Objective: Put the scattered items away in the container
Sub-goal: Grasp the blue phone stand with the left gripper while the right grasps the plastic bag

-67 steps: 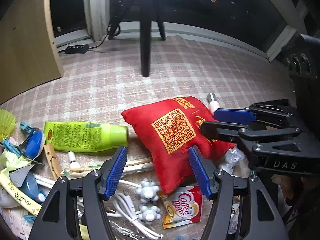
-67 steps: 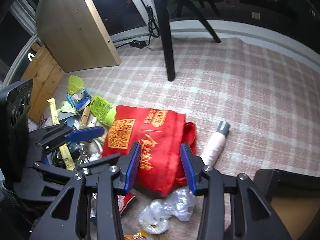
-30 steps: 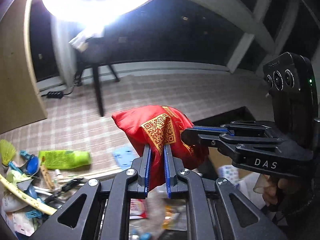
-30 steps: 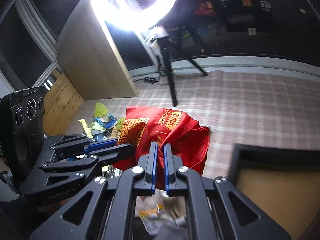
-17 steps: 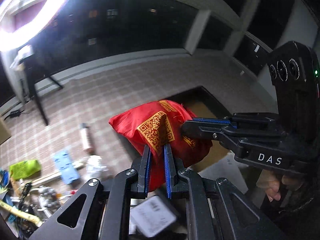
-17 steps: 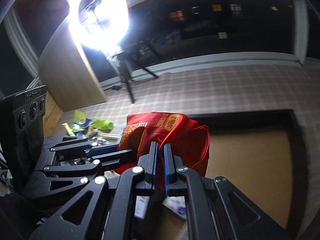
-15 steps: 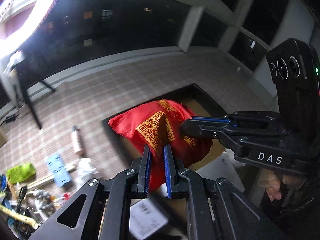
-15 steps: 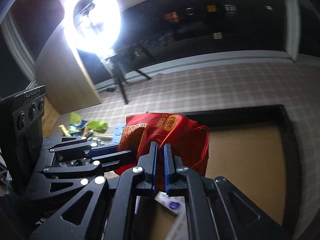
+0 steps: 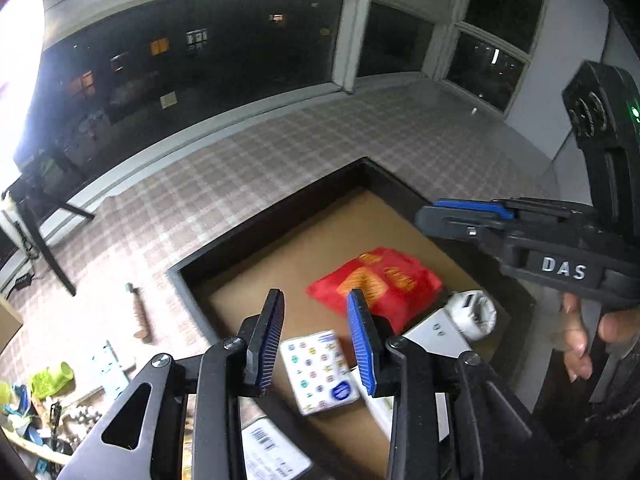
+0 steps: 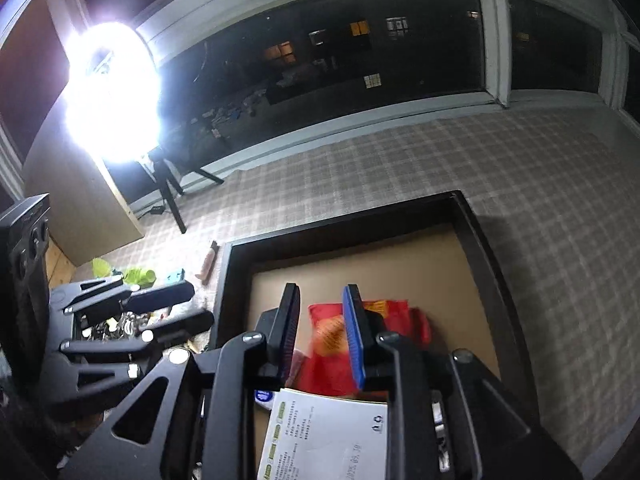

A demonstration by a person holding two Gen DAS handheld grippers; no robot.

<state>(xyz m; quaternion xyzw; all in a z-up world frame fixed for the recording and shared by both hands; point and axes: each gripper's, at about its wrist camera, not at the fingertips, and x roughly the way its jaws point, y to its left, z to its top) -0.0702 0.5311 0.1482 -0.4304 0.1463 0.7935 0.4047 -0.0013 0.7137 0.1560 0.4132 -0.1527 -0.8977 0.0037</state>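
The red pouch point(image 9: 380, 284) lies blurred on the brown floor of the black-rimmed box point(image 9: 280, 208); it also shows in the right wrist view point(image 10: 332, 340). My left gripper point(image 9: 316, 336) is open and empty above the box's near side. My right gripper point(image 10: 320, 328) is open and empty just above the pouch, and it shows at the right of the left wrist view point(image 9: 464, 216). The box point(image 10: 472, 224) also holds a white patterned packet point(image 9: 320, 368), a white paper pack point(image 10: 328, 436) and a white object point(image 9: 472, 312).
Scattered items stay on the checked floor left of the box: a pinkish tube point(image 9: 140, 316), a green bottle point(image 9: 52, 376), a light blue card point(image 9: 108, 368) and a small clutter pile point(image 10: 116, 320). A bright ring light point(image 10: 112, 92) on a tripod and a wooden board point(image 10: 76, 208) stand beyond.
Both grippers held the red pouch over the box half a second ago; both have opened and the pouch has dropped into the box.
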